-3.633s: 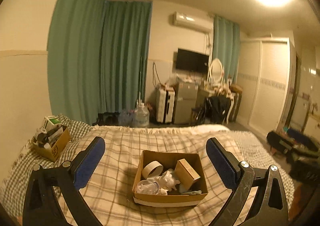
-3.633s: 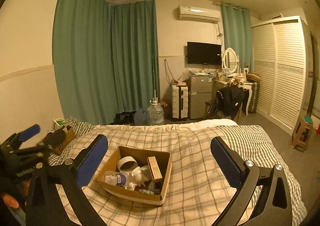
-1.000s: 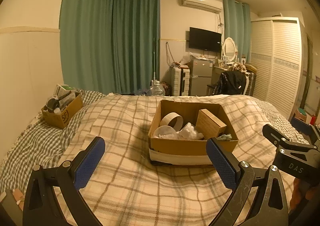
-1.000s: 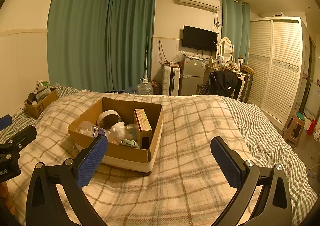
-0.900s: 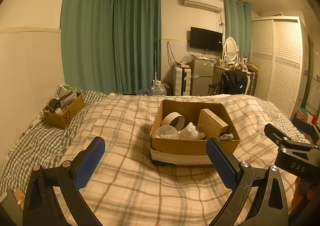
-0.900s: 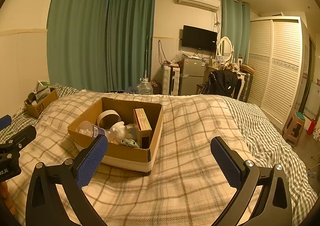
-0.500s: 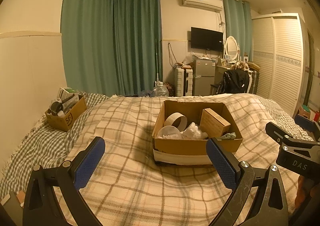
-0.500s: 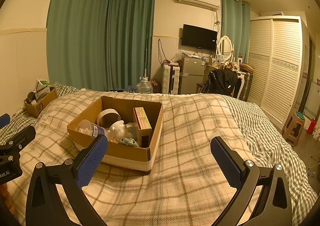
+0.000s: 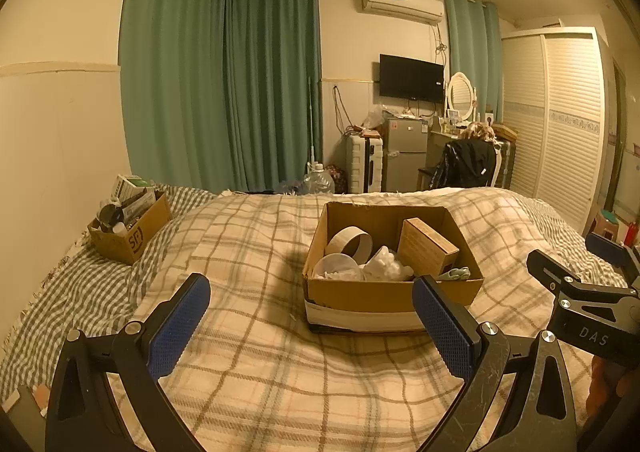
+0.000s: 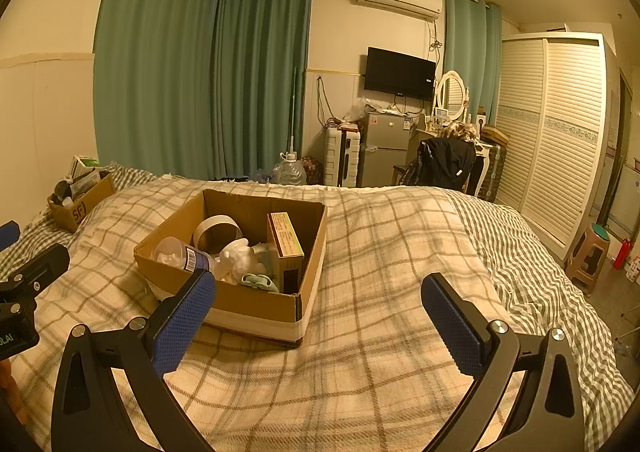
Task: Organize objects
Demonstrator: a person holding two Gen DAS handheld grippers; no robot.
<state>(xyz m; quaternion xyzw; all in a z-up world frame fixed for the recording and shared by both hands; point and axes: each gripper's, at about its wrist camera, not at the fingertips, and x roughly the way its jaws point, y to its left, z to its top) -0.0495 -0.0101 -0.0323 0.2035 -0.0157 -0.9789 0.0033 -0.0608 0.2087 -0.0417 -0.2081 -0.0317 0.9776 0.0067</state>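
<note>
On the bed (image 9: 256, 332), both grippers hover with jaws apart before the cardboard box (image 9: 384, 294), next reaching inside for an item.

Green curtains (image 9: 224, 84), wall television (image 9: 411, 77), louvred wardrobe (image 10: 552, 132), plaid bed (image 10: 380, 292)

An open cardboard box (image 9: 390, 294) sits on the plaid bed — holding a tape roll (image 9: 349, 245), brown carton (image 9: 426, 248) and bottle (image 10: 182, 255).

Small box (image 9: 129, 227) contents too small to identify; cardboard box (image 10: 256, 302) near wall perhaps hides items.
</note>
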